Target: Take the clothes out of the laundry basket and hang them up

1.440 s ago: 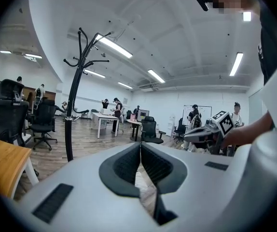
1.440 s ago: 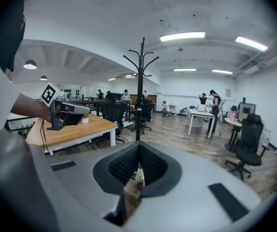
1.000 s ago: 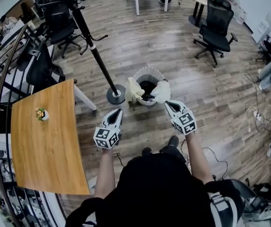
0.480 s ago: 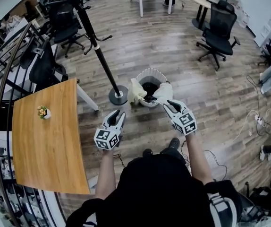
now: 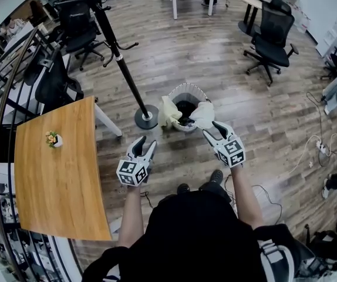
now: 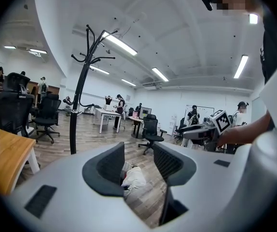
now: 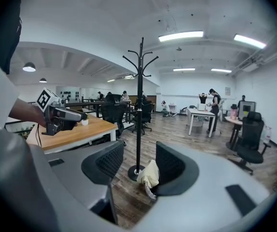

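A round white laundry basket (image 5: 185, 91) stands on the wood floor ahead of me. A pale yellow garment (image 5: 168, 111) hangs over its left rim and a white one (image 5: 202, 114) over its right rim. The black coat rack (image 5: 119, 60) rises just left of it. My left gripper (image 5: 145, 144) hovers short of the basket, its jaws having just been opening, with nothing between them. My right gripper (image 5: 213, 130) is close to the white garment but apart from it, its jaws also just opened and empty. The right gripper view shows the yellow garment (image 7: 149, 174) past the jaws.
A wooden table (image 5: 57, 175) with a small flower pot (image 5: 51, 140) stands at my left. Black office chairs (image 5: 268, 34) and white desks are farther back. Cables (image 5: 321, 145) trail on the floor at the right. The rack's base (image 5: 146, 117) sits beside the basket.
Both grippers' jaws have gone from shut to spread wide. The hands have hardly moved; the basket and clothes lie as before.
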